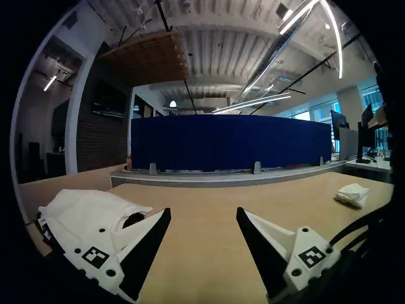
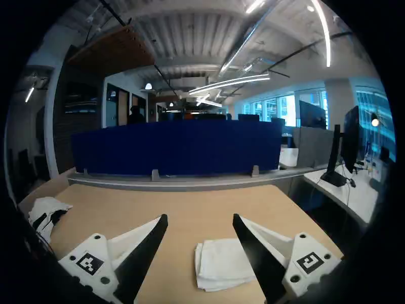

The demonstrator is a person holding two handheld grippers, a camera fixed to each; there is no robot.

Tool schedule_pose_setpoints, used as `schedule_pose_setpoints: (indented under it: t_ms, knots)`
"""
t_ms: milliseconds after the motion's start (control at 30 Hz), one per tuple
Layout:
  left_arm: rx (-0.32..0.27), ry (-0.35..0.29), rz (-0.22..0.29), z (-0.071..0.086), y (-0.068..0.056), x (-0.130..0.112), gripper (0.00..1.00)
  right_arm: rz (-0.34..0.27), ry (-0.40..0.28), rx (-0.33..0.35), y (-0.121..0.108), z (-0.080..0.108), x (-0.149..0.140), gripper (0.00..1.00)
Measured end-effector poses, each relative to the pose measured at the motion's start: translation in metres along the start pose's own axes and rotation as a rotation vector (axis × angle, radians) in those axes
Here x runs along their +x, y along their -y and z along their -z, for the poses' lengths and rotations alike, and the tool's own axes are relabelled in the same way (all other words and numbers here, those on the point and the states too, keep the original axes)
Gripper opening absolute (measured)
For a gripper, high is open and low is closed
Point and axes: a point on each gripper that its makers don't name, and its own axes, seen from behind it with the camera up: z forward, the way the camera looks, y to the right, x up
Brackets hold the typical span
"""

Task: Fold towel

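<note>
**Both claws wide open, holding nothing, above the table**

The left claw [image 1: 202, 210] has its two white-and-black fingers spread far apart, with nothing between them but bare light wooden table [image 1: 202, 253]. It is held low and level, pointing across the table toward a dark blue partition screen [image 1: 228, 142]. A crumpled white cloth [image 1: 91, 207] lies heaped just at the claw's left finger. Whether the finger touches it is hard to tell, since the finger hides the edge of the heap.

The right claw [image 2: 199, 216] is spread just as wide and grips nothing. It too is level, just over the table [image 2: 167, 202]. The folded white towel [image 2: 223, 263] lies flat on the table below the gap between the fingers, and its right part is hidden by the right finger. In the left gripper view the same folded towel [image 1: 353, 194] sits far off to the right, well apart from the left claw.

In the right gripper view the crumpled cloth [image 2: 45, 210] lies at the table's left edge. The blue screen [image 2: 177, 147] closes off the far side, and a black monitor [image 2: 349, 137] stands on a neighbouring desk to the right.
</note>
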Motion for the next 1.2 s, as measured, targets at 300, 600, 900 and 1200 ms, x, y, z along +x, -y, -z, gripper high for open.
schedule_pose_setpoints:
  t_ms: [300,600,900,1200]
  knots:
    - [0.000,0.001,0.000,0.001,-0.001,0.001,0.96,-0.021,-0.096,0.028,-0.015,0.007,0.013,1.00]
    - [0.000,0.000,0.000,0.001,-0.002,0.001,0.96,-0.103,-0.165,0.036,-0.027,0.009,-0.004,1.00]
    - [0.000,0.000,0.000,0.000,-0.002,0.001,0.96,-0.070,-0.207,0.051,-0.025,0.005,-0.034,1.00]
    - [0.000,0.000,0.000,0.000,-0.002,0.000,0.96,-0.055,-0.208,0.060,-0.016,-0.015,-0.076,1.00]
